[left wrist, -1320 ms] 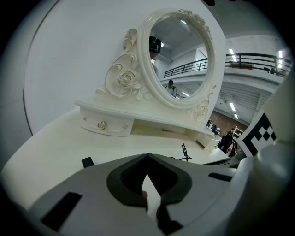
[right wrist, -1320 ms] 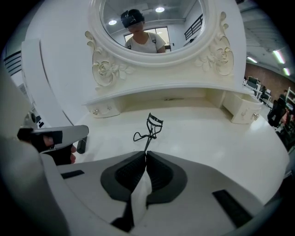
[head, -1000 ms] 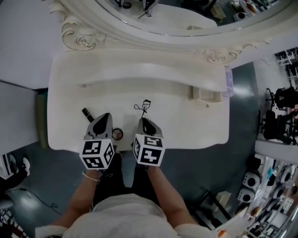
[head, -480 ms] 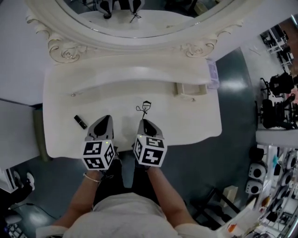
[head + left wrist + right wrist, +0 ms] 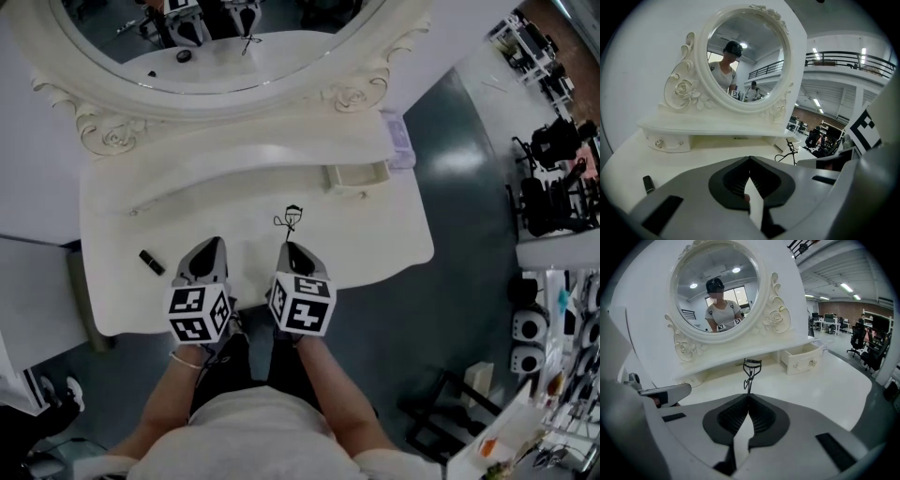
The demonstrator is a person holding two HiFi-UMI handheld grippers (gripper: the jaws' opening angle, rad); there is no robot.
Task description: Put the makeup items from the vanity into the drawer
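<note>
A black eyelash curler [image 5: 291, 219] [image 5: 750, 371] sticks up from the tips of my right gripper [image 5: 288, 246] [image 5: 748, 397], which is shut on its handle above the white vanity top [image 5: 375, 234]. Beside it my left gripper [image 5: 211, 242] [image 5: 750, 159] is shut, with nothing seen at its tips. A black lipstick [image 5: 151, 262] [image 5: 648, 183] lies on the top to the left. The small right-hand drawer [image 5: 356, 175] [image 5: 804, 359] stands pulled open under the raised shelf. In the left gripper view the curler [image 5: 790, 150] shows at the right.
The oval mirror [image 5: 187, 47] in its carved frame backs the vanity. A small drawer with crystal knobs [image 5: 665, 143] is shut at the left. A lavender item [image 5: 398, 141] lies at the shelf's right end. Grey floor and cluttered racks [image 5: 562, 328] lie to the right.
Both grippers have moved together across the top toward the open drawer and risen. The curler has travelled with the right gripper; the lipstick is left further behind at the left.
</note>
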